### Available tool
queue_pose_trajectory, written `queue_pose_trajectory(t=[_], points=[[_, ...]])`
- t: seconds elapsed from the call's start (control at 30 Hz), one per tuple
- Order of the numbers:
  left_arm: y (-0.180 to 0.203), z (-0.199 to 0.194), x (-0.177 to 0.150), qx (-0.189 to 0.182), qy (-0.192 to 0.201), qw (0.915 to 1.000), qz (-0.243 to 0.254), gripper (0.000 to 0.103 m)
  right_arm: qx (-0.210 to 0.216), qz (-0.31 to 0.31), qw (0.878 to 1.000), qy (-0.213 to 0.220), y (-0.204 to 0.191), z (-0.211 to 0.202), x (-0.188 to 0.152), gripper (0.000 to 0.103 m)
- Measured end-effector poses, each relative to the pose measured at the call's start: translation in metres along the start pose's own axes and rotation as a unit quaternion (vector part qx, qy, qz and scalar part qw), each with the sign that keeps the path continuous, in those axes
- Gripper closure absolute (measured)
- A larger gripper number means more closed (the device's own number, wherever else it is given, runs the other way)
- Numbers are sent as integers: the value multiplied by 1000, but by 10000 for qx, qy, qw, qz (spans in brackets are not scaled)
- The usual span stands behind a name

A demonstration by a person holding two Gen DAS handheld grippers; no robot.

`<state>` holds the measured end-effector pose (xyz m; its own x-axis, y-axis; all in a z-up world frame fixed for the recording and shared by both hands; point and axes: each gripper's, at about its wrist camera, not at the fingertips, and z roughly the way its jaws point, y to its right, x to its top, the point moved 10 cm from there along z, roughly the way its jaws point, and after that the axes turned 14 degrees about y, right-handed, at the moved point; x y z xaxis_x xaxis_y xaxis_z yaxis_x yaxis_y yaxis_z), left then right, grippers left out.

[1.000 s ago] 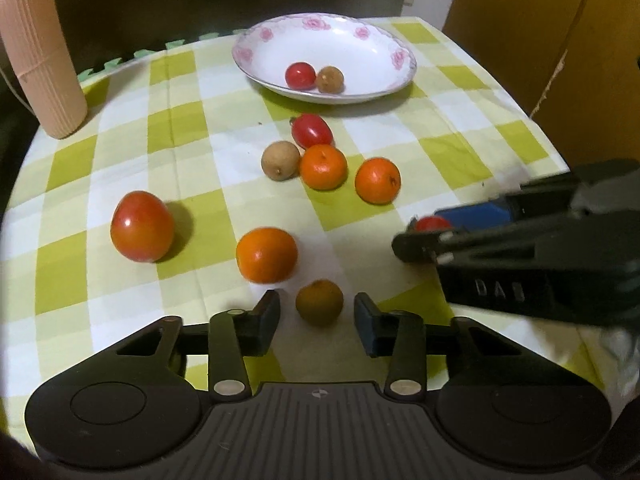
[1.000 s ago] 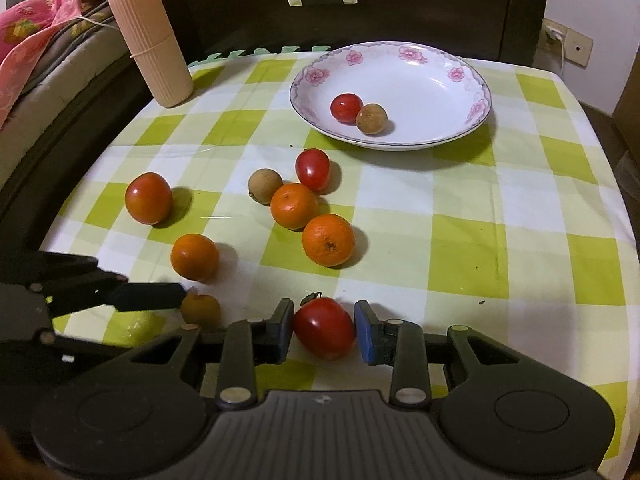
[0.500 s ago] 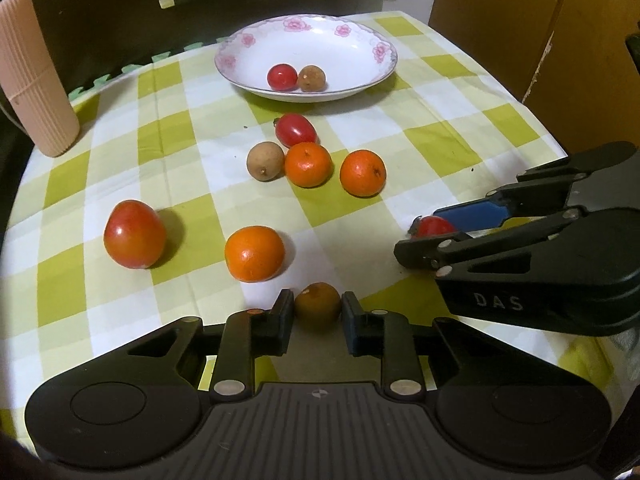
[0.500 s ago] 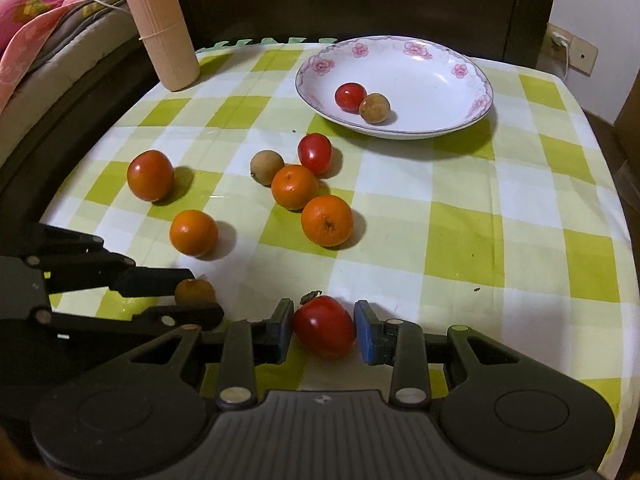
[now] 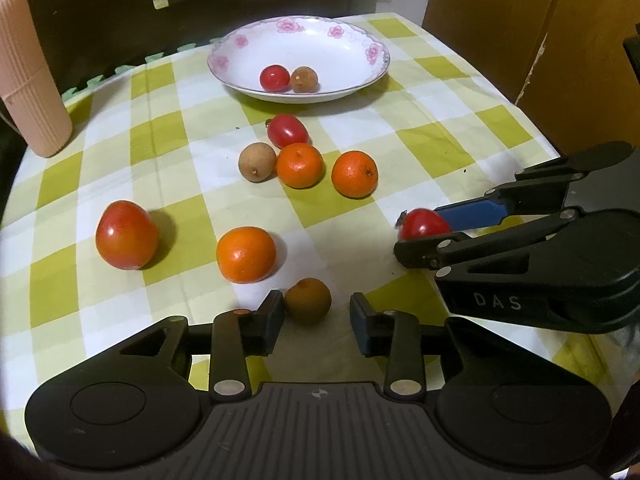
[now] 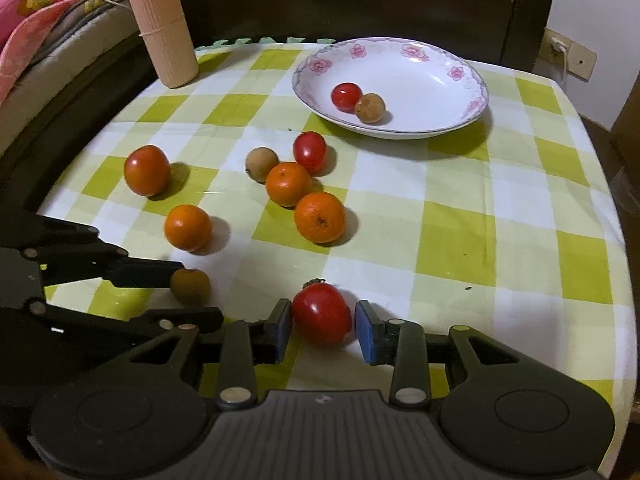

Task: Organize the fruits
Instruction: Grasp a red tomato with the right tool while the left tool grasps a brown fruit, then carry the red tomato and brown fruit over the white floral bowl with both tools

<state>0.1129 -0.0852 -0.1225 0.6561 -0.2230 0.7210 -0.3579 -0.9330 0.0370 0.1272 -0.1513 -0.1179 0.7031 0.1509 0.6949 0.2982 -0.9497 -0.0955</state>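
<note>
Near table edge, left hand-held gripper (image 5: 317, 316) reopened around longan (image 5: 307, 300); right hand-held gripper (image 6: 323, 330) loosened around tomato (image 6: 322, 314).

Both views are wrist fisheyes, low over the checked surface (image 5: 440, 128), looking forward along their own fingers toward the flowered plate (image 5: 372, 52) and the dark drawer front behind it. The left wrist view sits at the near left edge, angled slightly right; the right gripper (image 5: 432, 232) enters from its right side. The right wrist view sits further right, angled slightly left; the left gripper (image 6: 188, 300) enters from its left. Both are close to the surface and share the plate, the loose fruit cluster and the ribbed pink cylinder (image 6: 164, 24).
</note>
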Motion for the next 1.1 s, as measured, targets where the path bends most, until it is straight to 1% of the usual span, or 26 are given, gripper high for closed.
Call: queue_pose_trajectory(t=[0.03, 0.07, 0.1, 0.2, 0.47, 0.77, 1.1], points=[[0, 0, 0, 24, 1, 10000, 27, 60, -43, -9, 10000, -17, 1, 0, 0, 70], [0, 0, 0, 50, 5, 10000, 48, 66, -58, -8, 10000, -21, 2, 0, -1, 71], [-1, -1, 0, 85, 6, 10000, 51, 70, -77, -6, 10000, -24, 2, 0, -1, 72], [-3, -2, 1, 52, -20, 10000, -57, 70, -107, 11, 9999, -37, 3, -1, -1, 73], [0, -6, 6, -9, 44, 10000, -62, 70, -140, 102, 9998, 12, 3, -4, 4, 74], [-7, -7, 29, -16, 241, 9994, -255, 70, -147, 282, 9993, 220, 4, -8, 20, 74], [-13, -6, 61, -85, 503, 9975, -488, 71, -227, 570, 9974, 365, 12, -12, 36, 74]])
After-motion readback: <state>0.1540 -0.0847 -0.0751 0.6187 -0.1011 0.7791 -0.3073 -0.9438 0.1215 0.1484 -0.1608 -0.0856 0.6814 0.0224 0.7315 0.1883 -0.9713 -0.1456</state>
